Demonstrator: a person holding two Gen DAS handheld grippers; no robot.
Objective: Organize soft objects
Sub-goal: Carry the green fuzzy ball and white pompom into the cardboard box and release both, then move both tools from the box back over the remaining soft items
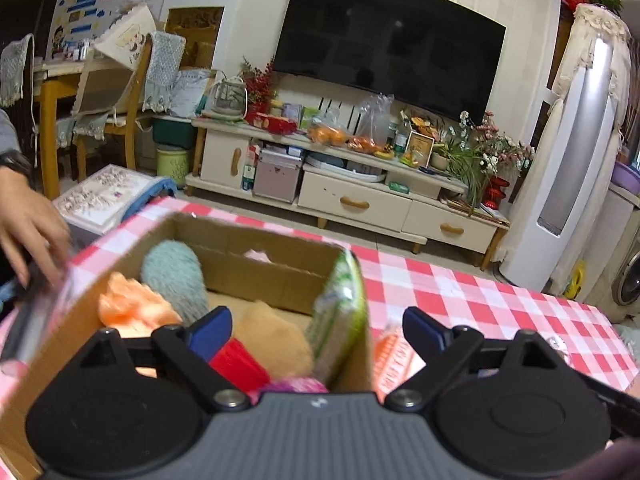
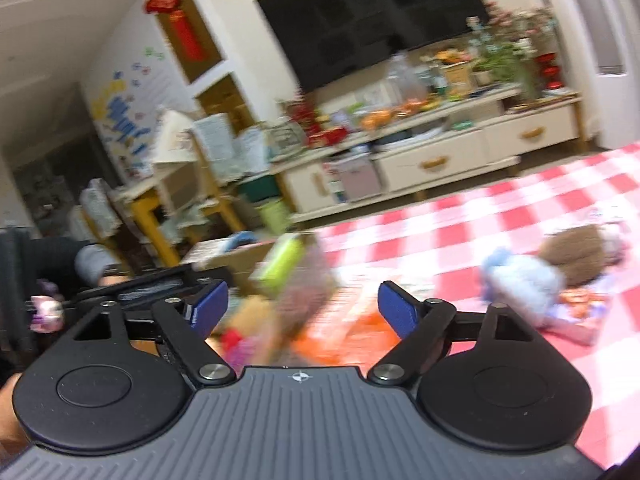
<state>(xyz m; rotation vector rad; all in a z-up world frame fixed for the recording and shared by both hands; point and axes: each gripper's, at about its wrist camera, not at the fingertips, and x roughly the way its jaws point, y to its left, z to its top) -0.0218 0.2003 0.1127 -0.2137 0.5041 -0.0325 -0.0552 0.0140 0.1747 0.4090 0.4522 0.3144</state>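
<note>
Jaws released on both grippers, nothing between. Next: blue plush (image 2: 520, 280) far right on desk (image 2: 460, 216), light, squashy; pinch mid-body.

An open brown cardboard box (image 1: 256, 264) is standing on the table, holding a fluffy teal plush (image 1: 174, 276), an orange soft piece (image 1: 132, 310) and a tan plush (image 1: 272, 340). A green-white packet (image 1: 340, 312) is leaning upright inside the box's right wall. Well right of the box, a light blue plush (image 2: 520, 280) is lying on the table.
</note>
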